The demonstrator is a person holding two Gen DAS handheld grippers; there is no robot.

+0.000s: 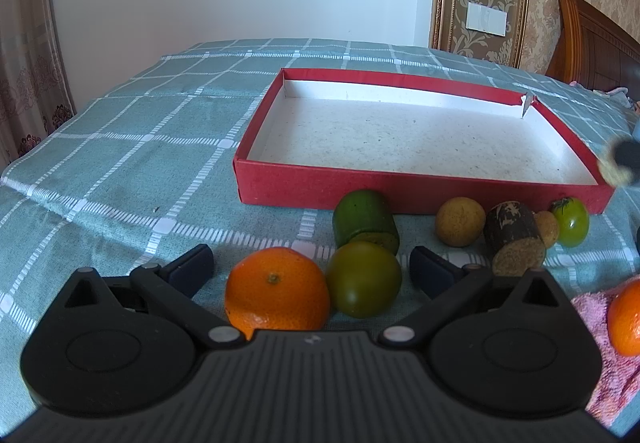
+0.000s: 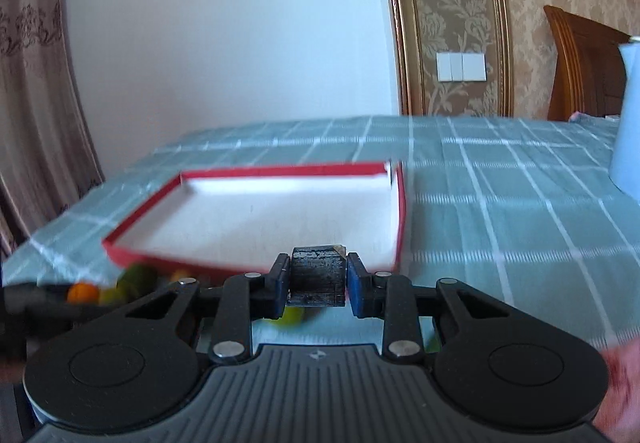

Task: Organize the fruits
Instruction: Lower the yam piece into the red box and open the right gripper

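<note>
right gripper (image 2: 318, 279) is clamped on a dark stubby piece (image 2: 318, 277), held just short of the red tray (image 2: 256, 173), which lies dead ahead. left gripper (image 1: 310, 265) is spread wide, nothing gripped, orange (image 1: 276, 291) between.

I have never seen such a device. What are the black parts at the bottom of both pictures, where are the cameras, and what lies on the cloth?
A person holds one claw tool in each hand; each carries a camera looking along its fingers. In the left view, the left claw is open around an orange and a green fruit, before an empty red box; more fruit pieces lie beside them on the checked cloth. In the right view, the right claw is shut on a dark piece.
</note>
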